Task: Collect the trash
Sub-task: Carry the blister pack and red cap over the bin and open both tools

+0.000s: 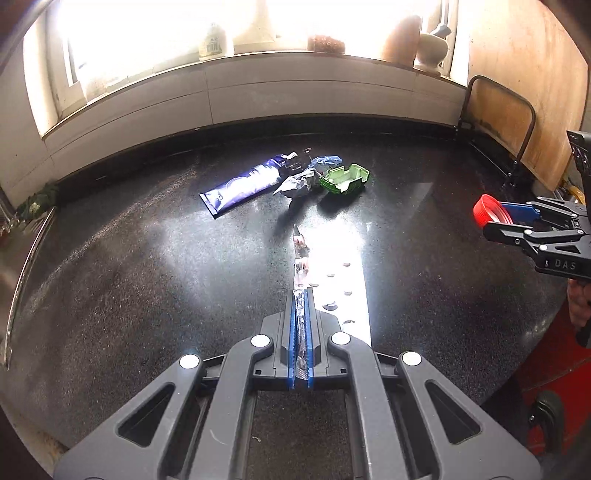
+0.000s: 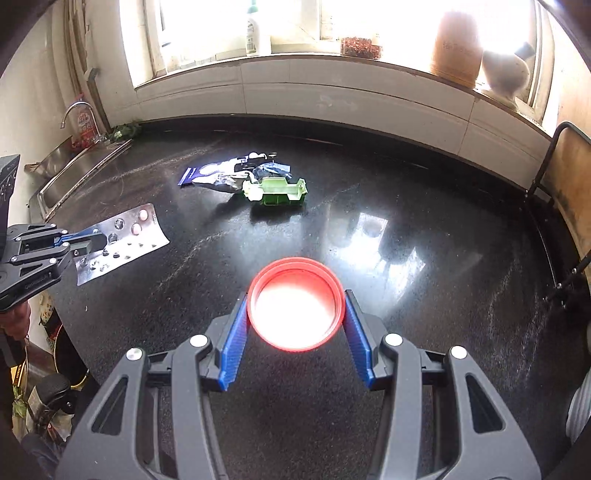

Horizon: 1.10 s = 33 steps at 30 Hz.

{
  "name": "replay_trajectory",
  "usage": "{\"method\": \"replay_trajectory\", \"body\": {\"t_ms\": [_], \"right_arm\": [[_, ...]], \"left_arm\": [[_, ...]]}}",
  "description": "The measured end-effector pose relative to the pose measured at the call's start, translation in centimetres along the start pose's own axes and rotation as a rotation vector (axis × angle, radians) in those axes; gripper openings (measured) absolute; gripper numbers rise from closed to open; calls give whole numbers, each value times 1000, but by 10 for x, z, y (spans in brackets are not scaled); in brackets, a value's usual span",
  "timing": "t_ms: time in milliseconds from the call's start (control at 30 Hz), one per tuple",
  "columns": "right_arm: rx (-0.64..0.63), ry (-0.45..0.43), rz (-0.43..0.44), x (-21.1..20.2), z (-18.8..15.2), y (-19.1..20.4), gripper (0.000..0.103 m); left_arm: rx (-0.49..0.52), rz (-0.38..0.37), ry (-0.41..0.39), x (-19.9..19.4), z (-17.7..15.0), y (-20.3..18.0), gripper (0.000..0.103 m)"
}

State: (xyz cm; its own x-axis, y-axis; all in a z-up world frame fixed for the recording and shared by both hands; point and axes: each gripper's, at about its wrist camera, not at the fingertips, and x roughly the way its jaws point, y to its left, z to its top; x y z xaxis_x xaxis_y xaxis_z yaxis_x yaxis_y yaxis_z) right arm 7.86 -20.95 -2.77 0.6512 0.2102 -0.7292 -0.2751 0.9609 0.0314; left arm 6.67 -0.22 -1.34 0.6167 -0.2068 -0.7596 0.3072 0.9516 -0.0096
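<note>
Heads up, your right gripper [image 2: 295, 325] fingers only pinch the red cap's [image 2: 295, 306] rim while the left gripper [image 1: 301, 332] clamps the blister pack [image 2: 122, 240] edge-on, so either could slip.

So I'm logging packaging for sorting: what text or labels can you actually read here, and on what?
"DAS": on the right gripper body, left wrist view.
Blue wrapper: print too blurred to read.
Blister pack in the left gripper: edge print too small.
Red-labelled bottle by the faucet, white bottle on the sill: unreadable.
Red cap: no text.
</note>
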Motion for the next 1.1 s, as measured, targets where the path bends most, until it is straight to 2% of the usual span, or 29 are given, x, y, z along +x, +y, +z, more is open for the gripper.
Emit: {"method": "replay_trajectory", "body": {"t_ms": [167, 300, 533, 667, 800, 933, 1100], "right_arm": [[-13, -8, -2, -13, -7, 14, 49], [-32, -21, 13, -17, 0, 31, 49], [-107, -46, 122, -11, 23, 98, 49], [-187, -49, 230, -5, 35, 164, 49], [-281, -42, 357, 0, 42, 242, 49], [-400, -10, 496, 5, 37, 334, 49], [-546, 58, 648, 16, 13, 439, 49]], "left_arm": [[4, 2, -16, -10, -4, 3, 3], [-11, 18, -39, -23, -8, 12, 3], [-65, 121, -92, -70, -33, 49, 3], [-146, 203, -122, -111, -63, 83, 3], [-232, 327, -128, -154, -106, 114, 3], [-351, 456, -92, -190, -162, 149, 3], [-516, 564, -17, -220, -240, 194, 3]]}}
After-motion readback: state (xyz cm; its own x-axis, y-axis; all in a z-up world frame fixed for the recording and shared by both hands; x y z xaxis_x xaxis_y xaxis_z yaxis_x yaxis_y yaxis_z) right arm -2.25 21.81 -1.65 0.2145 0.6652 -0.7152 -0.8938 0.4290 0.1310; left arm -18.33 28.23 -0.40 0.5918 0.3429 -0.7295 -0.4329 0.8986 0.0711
